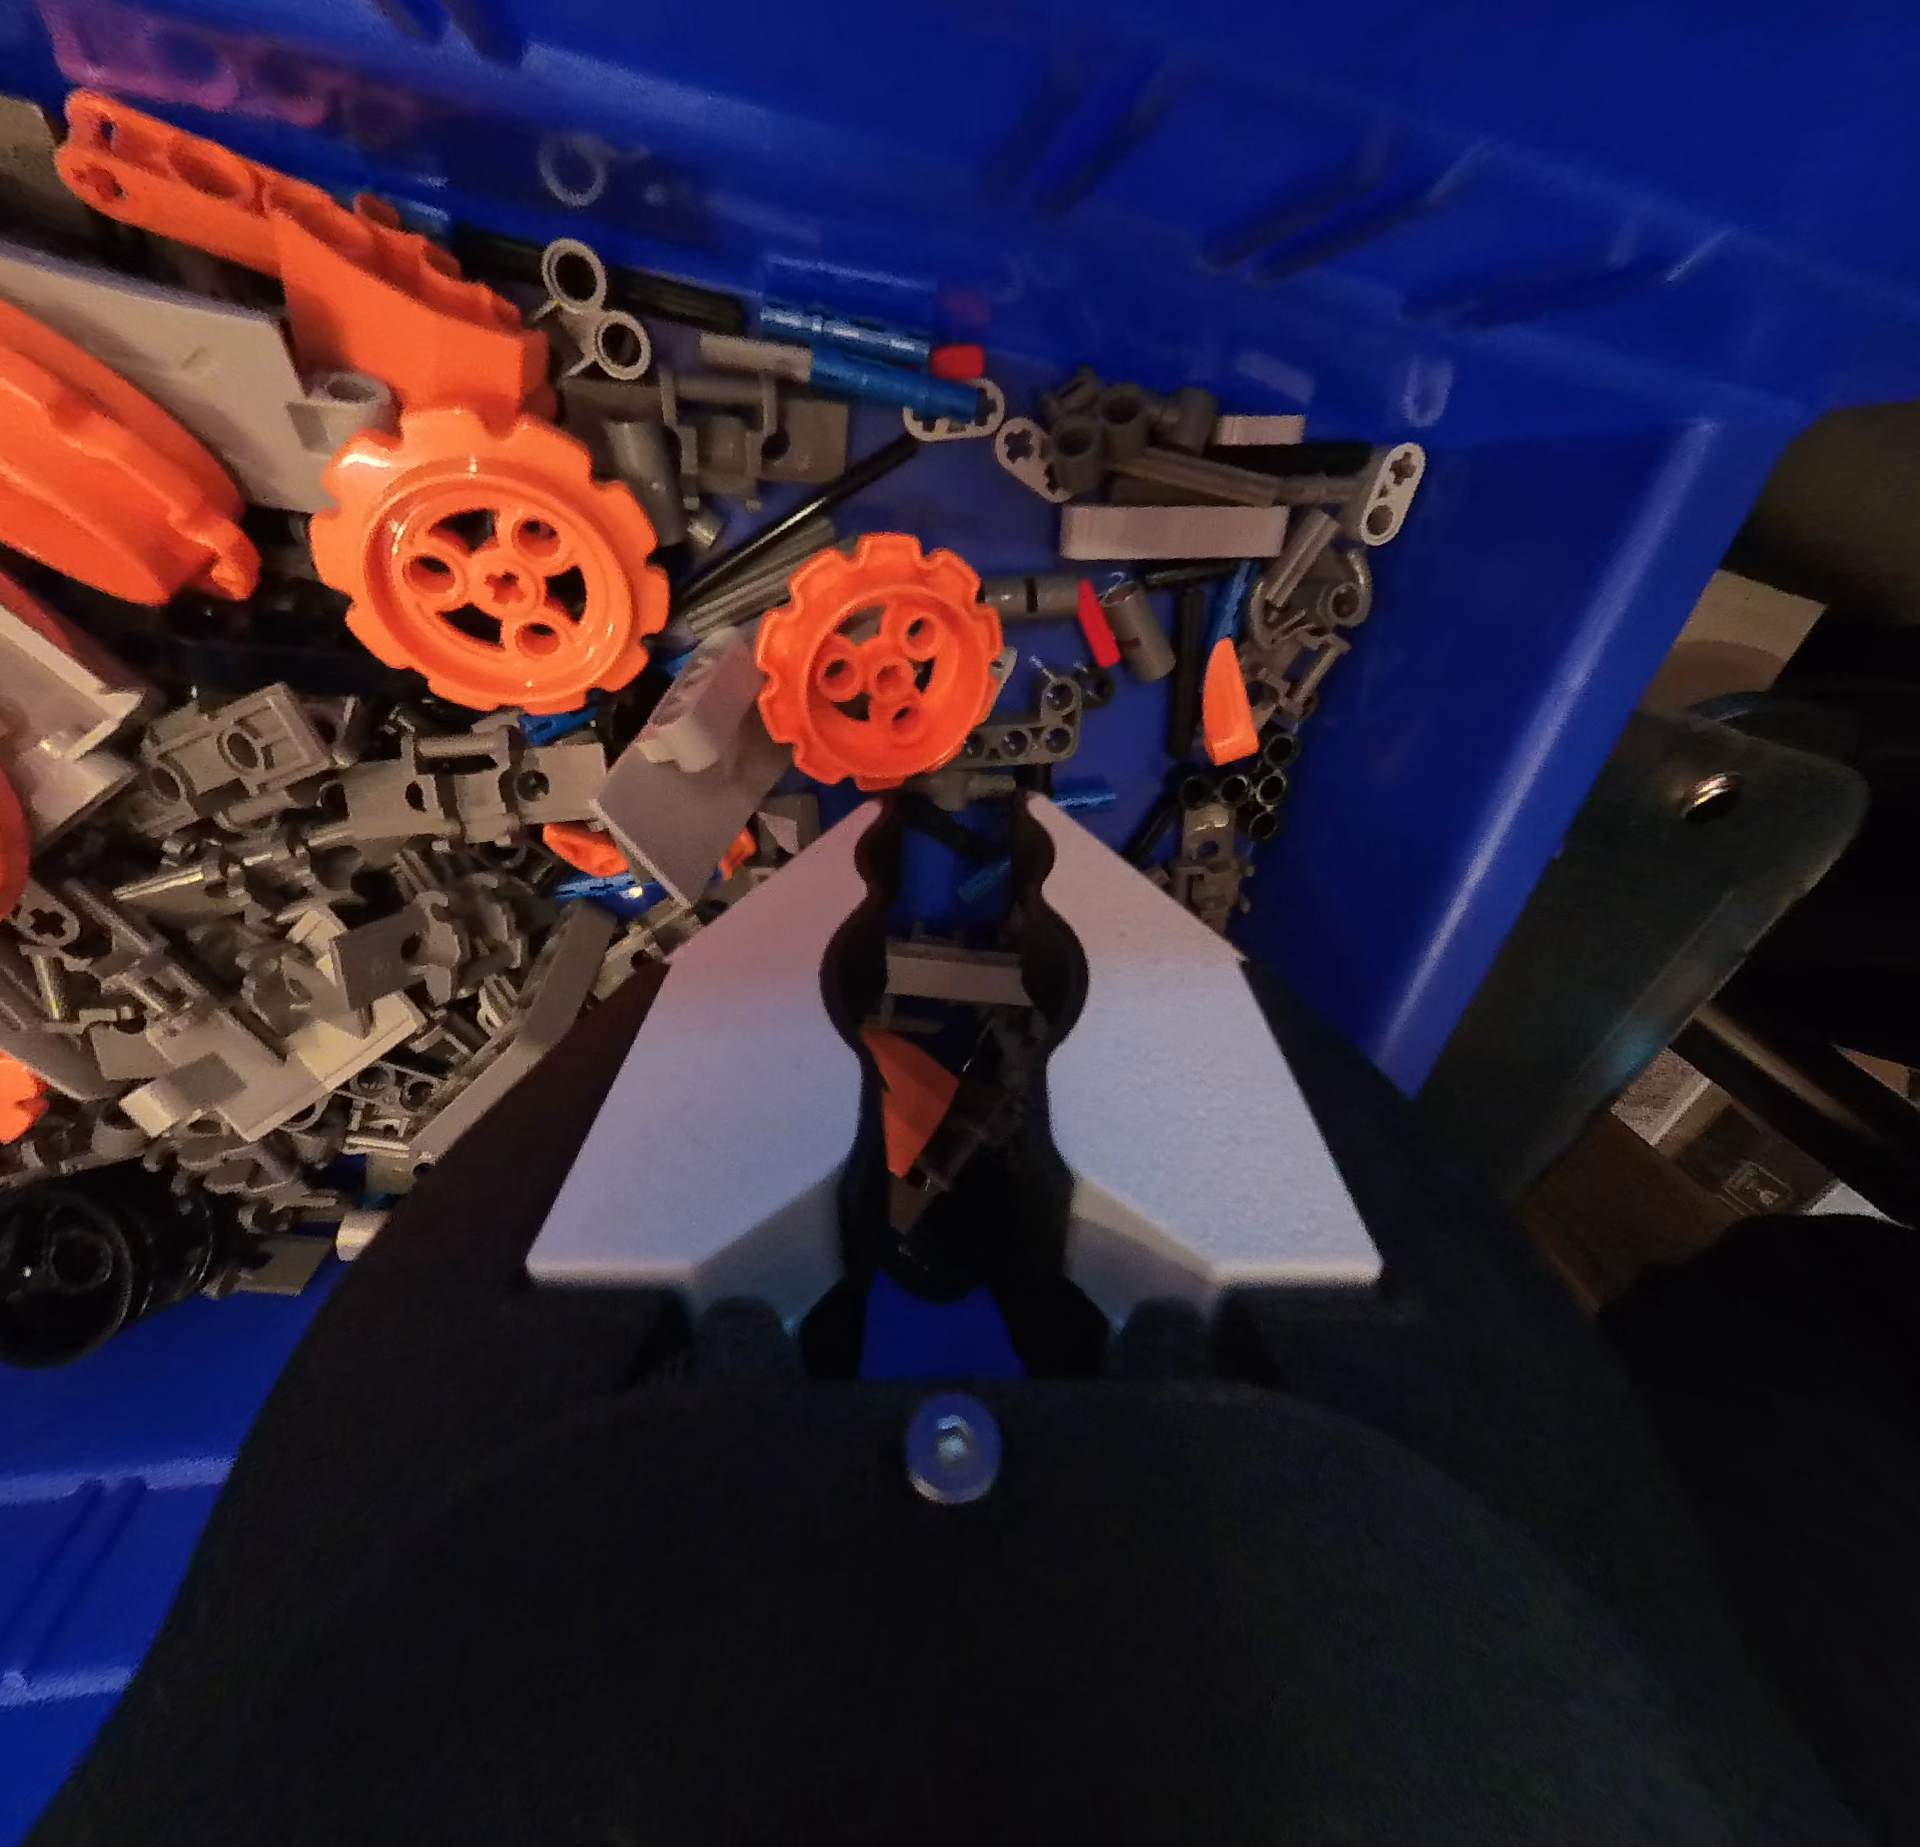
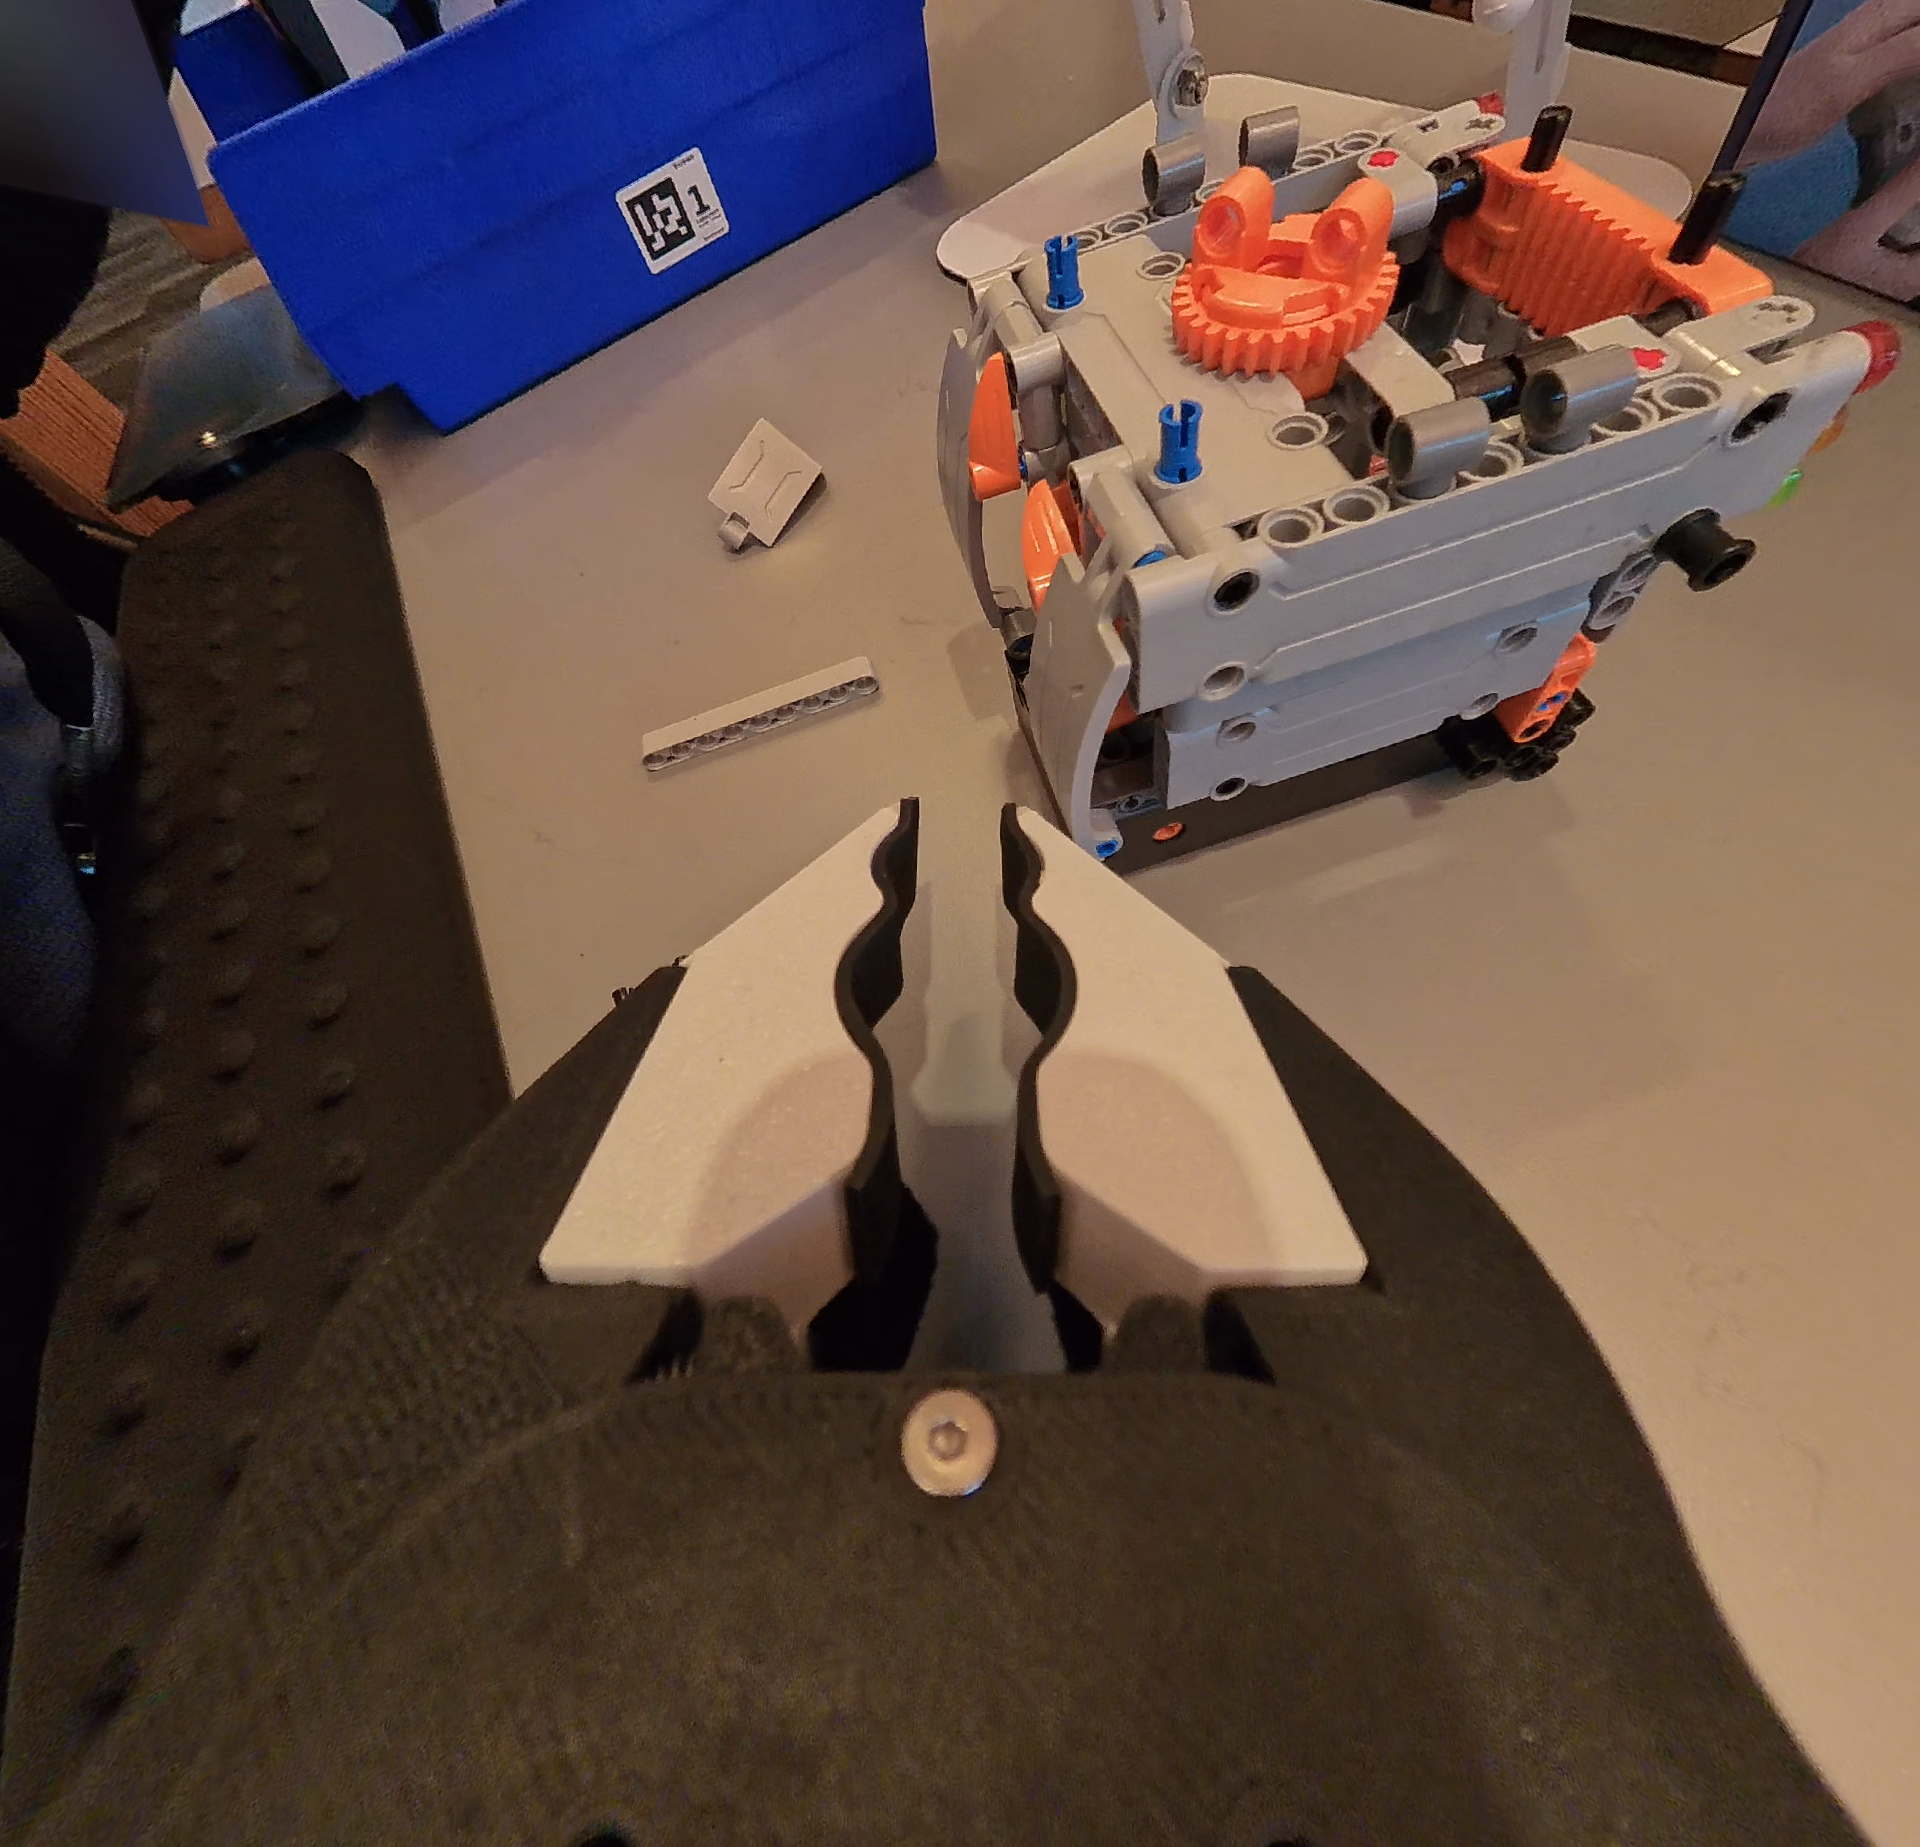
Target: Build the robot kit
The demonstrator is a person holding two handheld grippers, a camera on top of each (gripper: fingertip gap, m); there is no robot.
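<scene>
The left hand-held gripper (image 1: 954, 841) hovered, jaws slightly apart and apparently empty, inside the blue plastic bin (image 1: 1455, 654) above a small orange toothed plastic wheel (image 1: 878, 659); the right hand-held gripper (image 2: 958, 841), jaws apart, waited near the half-built grey-and-orange brick model (image 2: 1351, 509) on the surface (image 2: 1351, 1174).

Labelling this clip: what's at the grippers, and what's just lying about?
At the grippers: left gripper in bin, by smaller orange wheel; right gripper, grey piece between its fingers.
Lying about: model, beam, panel.

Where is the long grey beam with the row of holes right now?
In the right wrist view, the long grey beam lies flat on the table, left of the brick model, just ahead of the right gripper.
</scene>
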